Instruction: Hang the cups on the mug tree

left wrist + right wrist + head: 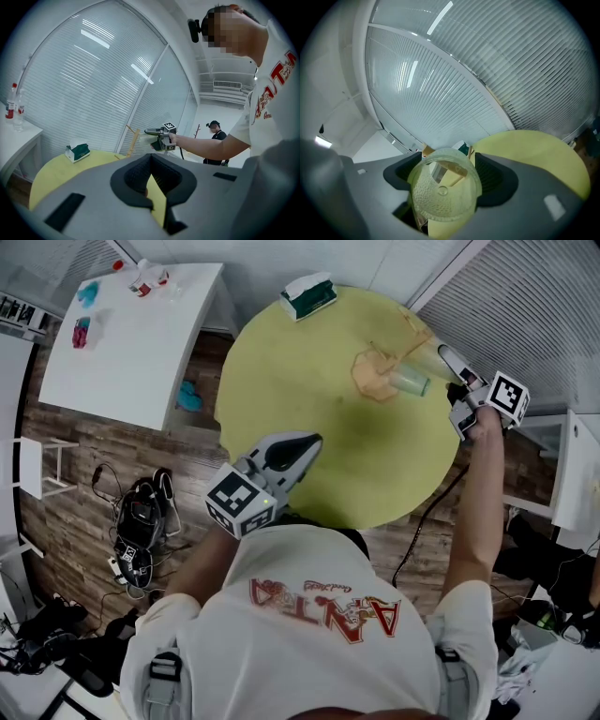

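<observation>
A wooden mug tree (373,371) stands on the yellow round table (309,390), at its far right side. My right gripper (439,374) is shut on a translucent green cup (410,381) and holds it on its side against the tree. In the right gripper view the cup (445,192) fills the gap between the jaws, its bottom faces the camera, and a wooden peg shows through it. My left gripper (311,442) hovers over the table's near edge, shut, with nothing in it. The left gripper view shows the tree (132,140) and the right gripper with the cup (155,143) far ahead.
A green and white tissue box (309,296) sits at the table's far edge. A white side table (131,334) with bottles stands to the left. Cables and gear (141,521) lie on the wooden floor. A person (216,136) stands in the background.
</observation>
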`<action>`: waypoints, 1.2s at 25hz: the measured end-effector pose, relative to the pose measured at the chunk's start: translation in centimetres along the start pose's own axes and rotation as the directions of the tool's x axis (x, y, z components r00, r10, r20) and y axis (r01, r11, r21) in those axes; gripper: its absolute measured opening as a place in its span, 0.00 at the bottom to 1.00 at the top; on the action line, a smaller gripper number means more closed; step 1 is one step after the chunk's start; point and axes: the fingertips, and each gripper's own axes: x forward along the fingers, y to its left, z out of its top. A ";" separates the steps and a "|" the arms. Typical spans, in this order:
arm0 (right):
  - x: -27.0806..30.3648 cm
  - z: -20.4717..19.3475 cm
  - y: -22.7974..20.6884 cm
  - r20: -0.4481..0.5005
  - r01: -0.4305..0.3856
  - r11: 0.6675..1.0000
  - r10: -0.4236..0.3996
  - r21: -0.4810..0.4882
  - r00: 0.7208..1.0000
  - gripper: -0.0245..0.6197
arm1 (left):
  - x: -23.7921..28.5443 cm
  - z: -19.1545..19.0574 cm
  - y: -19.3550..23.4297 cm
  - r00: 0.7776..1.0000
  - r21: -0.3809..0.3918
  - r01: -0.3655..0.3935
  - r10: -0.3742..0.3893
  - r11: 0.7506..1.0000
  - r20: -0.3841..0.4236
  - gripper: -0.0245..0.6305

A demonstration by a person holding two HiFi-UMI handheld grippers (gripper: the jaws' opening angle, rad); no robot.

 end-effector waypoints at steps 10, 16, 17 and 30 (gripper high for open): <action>-1.4 0.8 0.6 0.089 -0.048 0.999 0.046 0.012 0.995 0.66 | 0.2 0.0 0.0 1.000 -0.002 0.015 -0.015 1.000 -0.008 0.05; -5.3 -0.4 1.5 0.199 -0.114 0.993 0.111 0.004 0.974 0.71 | 0.5 0.7 0.2 0.999 0.001 0.038 -0.038 0.999 -0.003 0.05; -6.2 -1.0 1.5 0.217 -0.118 0.993 0.116 -0.001 0.969 0.71 | 0.5 0.7 0.2 0.999 0.003 0.043 -0.043 0.999 -0.004 0.05; -11.7 -10.0 10.5 0.393 0.020 0.983 0.054 -0.181 0.918 0.36 | 1.8 1.9 -2.3 0.986 0.052 0.168 -0.167 0.985 -0.020 0.05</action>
